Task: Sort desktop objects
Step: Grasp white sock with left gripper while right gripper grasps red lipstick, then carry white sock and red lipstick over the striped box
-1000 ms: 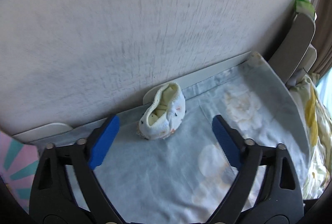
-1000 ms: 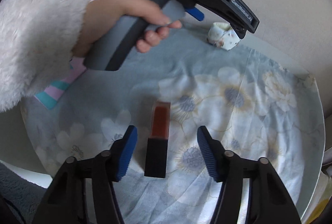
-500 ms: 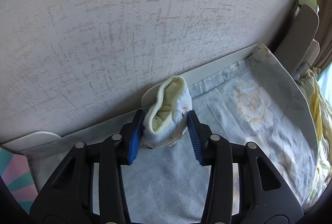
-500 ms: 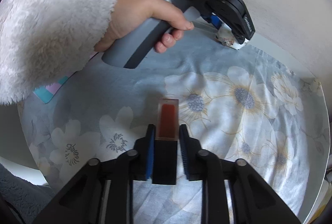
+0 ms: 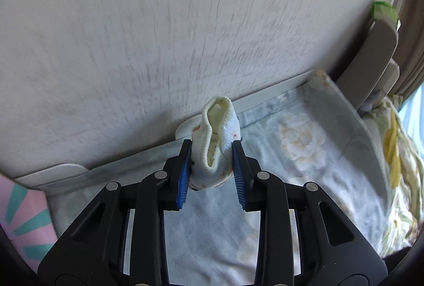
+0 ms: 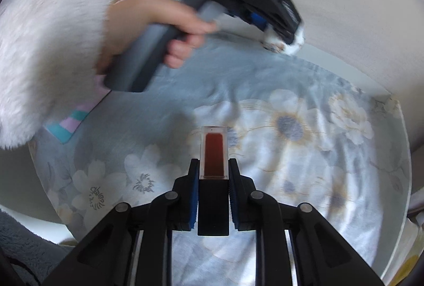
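Nearest in the right wrist view, the right gripper [image 6: 213, 193] is clamped on a lipstick [image 6: 213, 180], its blue pads pressed to both sides of the black cap while the clear end with the red stick juts forward past the fingertips. Under it lies a pale blue cloth [image 6: 304, 180] printed with white and beige flowers, spread over a white table [image 6: 406, 180] whose curved rim shows at the right edge. At the left edge of the cloth a pink and teal striped mat [image 6: 71, 121] peeks out. Further back, a hand [image 6: 148, 29] in a fluffy white sleeve [image 6: 45, 58] holds the grey handle of the left gripper [image 6: 281, 36], blurred, near the far edge of the table by the wall.

From the left wrist view, the left gripper [image 5: 212, 156] is closed on a small white sock [image 5: 216, 145], squeezed narrow between the blue pads with its cream ribbed opening pointing up and away. The flowered cloth [image 5: 304, 153] reaches back to the table's far edge, where a white strip of tabletop [image 5: 278, 88] meets a grey textured wall [image 5: 185, 34]. At the far right corner stands a grey chair back [image 5: 371, 68] with something green [image 5: 383, 11] on top, and flowered yellow fabric [image 5: 397, 153] lies beyond the right edge.
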`<state>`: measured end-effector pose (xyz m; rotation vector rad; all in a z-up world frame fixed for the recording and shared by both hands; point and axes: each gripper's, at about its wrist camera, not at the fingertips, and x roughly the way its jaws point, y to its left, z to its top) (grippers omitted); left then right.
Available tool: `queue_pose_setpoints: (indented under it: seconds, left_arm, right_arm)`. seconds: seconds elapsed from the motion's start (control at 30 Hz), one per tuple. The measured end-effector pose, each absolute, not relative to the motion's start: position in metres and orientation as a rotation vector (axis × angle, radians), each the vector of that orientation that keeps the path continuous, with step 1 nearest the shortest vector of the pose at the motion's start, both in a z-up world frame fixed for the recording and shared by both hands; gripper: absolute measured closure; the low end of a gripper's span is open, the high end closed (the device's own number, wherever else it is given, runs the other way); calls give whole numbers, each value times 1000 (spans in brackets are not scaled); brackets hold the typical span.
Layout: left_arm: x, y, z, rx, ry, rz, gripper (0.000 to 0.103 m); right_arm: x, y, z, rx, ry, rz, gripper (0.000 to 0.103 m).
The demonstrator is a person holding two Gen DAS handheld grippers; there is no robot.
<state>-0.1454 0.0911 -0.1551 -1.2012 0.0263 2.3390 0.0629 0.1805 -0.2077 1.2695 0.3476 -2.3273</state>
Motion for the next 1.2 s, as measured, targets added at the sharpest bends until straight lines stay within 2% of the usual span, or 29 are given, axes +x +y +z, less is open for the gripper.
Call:
queue_pose_setpoints:
  seconds: [0.23, 0.43, 0.63, 0.87, 1.2]
  left_arm:
    - [-118, 54, -92, -1209, -103, 2402, 77]
    - [-86, -4, -38, -1182, -202, 2541, 77]
    - [-40, -67, -7, -1202, -254, 2711, 77]
    - [12, -131, -9, -1275, -374, 2849, 77]
    - [58, -175, -40, -1393, -527, 2895, 77]
  right_arm:
    - [31, 204, -169, 1295, 375, -2344, 85]
    - [16, 195, -111, 1175, 407, -2341, 85]
    - [-14, 157, -74, 1027, 465, -2282, 85]
    - [-37, 79, -55, 938, 494, -2134, 85]
    - [-67, -24, -78, 992, 473, -1946, 85]
